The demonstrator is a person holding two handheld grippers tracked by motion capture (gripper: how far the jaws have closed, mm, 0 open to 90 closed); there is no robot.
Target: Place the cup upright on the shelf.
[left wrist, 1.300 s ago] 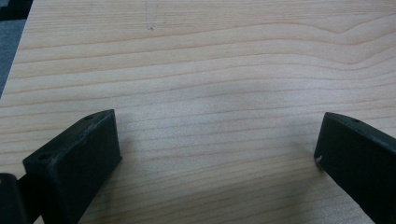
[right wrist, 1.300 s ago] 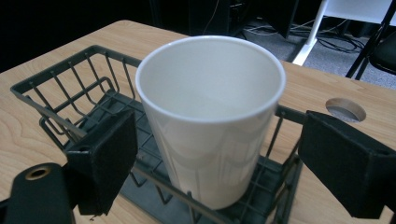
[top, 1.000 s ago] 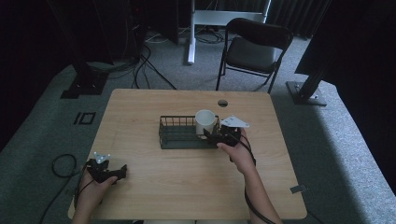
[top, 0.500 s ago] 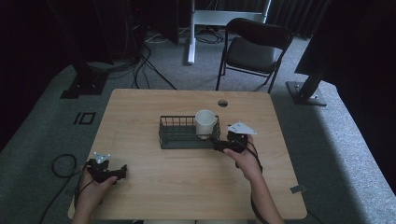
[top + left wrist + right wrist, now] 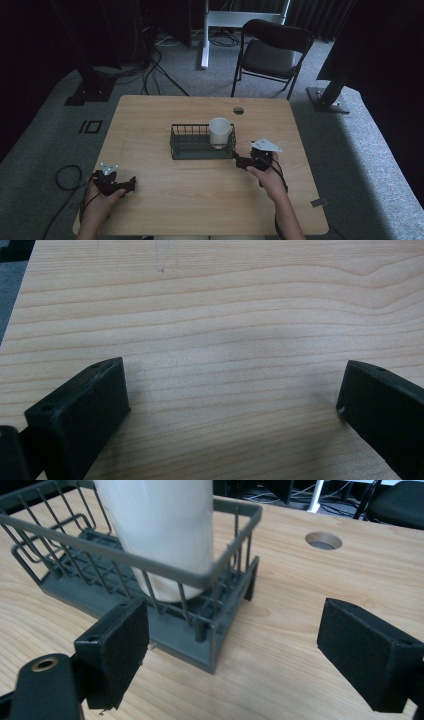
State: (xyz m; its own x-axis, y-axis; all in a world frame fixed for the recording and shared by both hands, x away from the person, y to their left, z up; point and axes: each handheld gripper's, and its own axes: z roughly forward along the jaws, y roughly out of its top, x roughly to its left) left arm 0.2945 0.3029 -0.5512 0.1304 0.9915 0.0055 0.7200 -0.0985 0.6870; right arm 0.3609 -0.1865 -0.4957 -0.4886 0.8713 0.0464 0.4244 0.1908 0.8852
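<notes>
White cup [image 5: 219, 131] sits upright in the wire basket's [image 5: 190, 149] 3 o'clock end. Right gripper [image 5: 239, 161] sits just off the basket's 4 o'clock corner, jaws wide, empty. Left gripper [image 5: 131, 181] also gapes wide over bare table [image 5: 200, 200].

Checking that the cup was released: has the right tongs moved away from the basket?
Yes. The right tongs backed off toward the person, away from the wire basket.

Wooden table [image 5: 165, 112], pale grain, round cable hole [image 5: 238, 110] near far edge. Behind it: black folding chair [image 5: 272, 47] on grey carpet [image 5: 365, 150]. Loose cables [image 5: 155, 65] far left (among dark stand bases). White desk leg [image 5: 205, 37] beside chair.
</notes>
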